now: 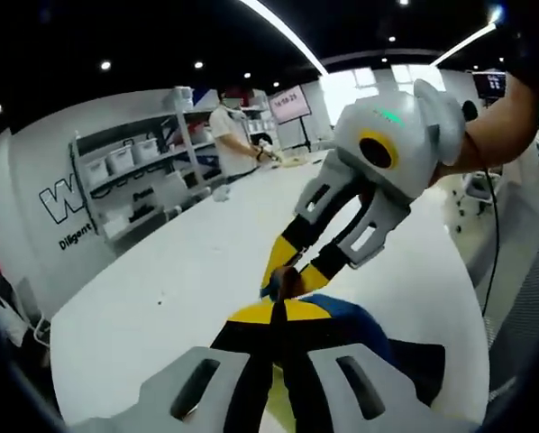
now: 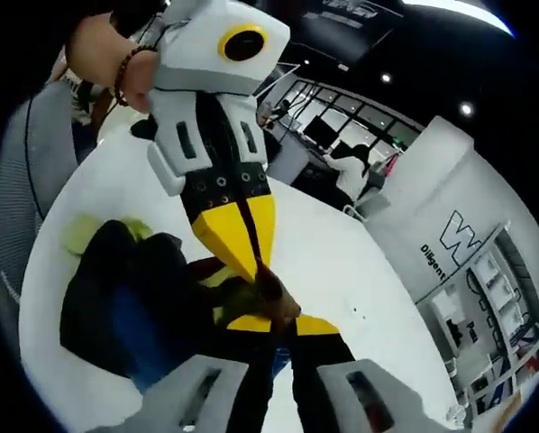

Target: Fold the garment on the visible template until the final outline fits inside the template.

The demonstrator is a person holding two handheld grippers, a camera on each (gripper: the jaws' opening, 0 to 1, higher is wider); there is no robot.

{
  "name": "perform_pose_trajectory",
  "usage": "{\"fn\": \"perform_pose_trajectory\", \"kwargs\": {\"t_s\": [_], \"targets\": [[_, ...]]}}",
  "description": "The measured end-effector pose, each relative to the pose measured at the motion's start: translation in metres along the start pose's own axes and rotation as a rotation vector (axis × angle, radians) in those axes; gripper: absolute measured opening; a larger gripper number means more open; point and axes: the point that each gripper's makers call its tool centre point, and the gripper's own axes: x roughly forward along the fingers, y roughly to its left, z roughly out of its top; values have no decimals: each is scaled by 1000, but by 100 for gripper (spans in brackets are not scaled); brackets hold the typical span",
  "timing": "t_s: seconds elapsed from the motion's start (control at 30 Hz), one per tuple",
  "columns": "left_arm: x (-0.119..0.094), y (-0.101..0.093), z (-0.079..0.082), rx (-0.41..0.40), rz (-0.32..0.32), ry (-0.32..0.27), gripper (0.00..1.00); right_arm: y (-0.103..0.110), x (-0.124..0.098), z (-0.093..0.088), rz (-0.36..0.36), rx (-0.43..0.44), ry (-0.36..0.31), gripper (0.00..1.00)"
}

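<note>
Two grippers were seen meeting tip to tip over a white table [image 1: 161, 298]. In the left gripper view, the left gripper [image 1: 283, 311] rose from the bottom edge with its yellow-tipped jaws pressed together, and a small fold of dark cloth appeared to be pinched between them. The right gripper [image 1: 283, 275] was seen coming in from the upper right, held by a person's hand [image 1: 504, 117], its jaws likewise drawn together at the same pinch point.

The garment [image 2: 125, 307], dark with a blue panel, was seen in the right gripper view lying bunched on the table to the left of the jaws, with one part lifted to where the two pairs of tips met. A patch of pale yellow-green, possibly the template [image 2: 80, 233], was glimpsed at the garment's far edge, though the view was too poor for its outline to be told. In that view the right gripper [image 2: 283, 320] was shown closed on the cloth, and the left gripper [image 2: 256, 262] was seen descending from above.

Farther off in the left gripper view, a person in a white shirt [image 1: 233, 135] was seen standing at the table's far end beside grey shelving [image 1: 134, 171] stocked with white bins.
</note>
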Motion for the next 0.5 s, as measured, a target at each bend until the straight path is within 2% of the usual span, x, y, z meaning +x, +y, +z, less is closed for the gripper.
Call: {"fn": "perform_pose_trajectory", "kwargs": {"t_s": [0.07,0.13,0.17,0.2,0.27,0.33,0.37,0.43,0.5], "targets": [[-1,2,-4,-32,6,4,2,-4,-1,2,-17,44,-15,0],[-4,2,-9,-109,14,6,13,-11,-4,4,-43,55,-7,0],[-6,6,-15,-128,43,15,21,-14,-5,6,-54,81,-5,0],[-9,11,-20,-118,85,28,26,-21,-6,8,-94,121,-8,0],[-12,16,-31,-119,131,60,32,-25,-7,12,-106,133,-21,0],[-10,9,-47,-190,111,97,33,-29,-8,19,-116,152,-46,0],[-10,5,-58,-250,106,125,33,-30,-9,22,-117,162,-52,0],[-9,4,-72,-321,127,161,31,-31,-9,25,-119,154,-50,0],[-6,0,-77,-416,133,141,29,-31,-10,27,-120,142,-44,0]]}}
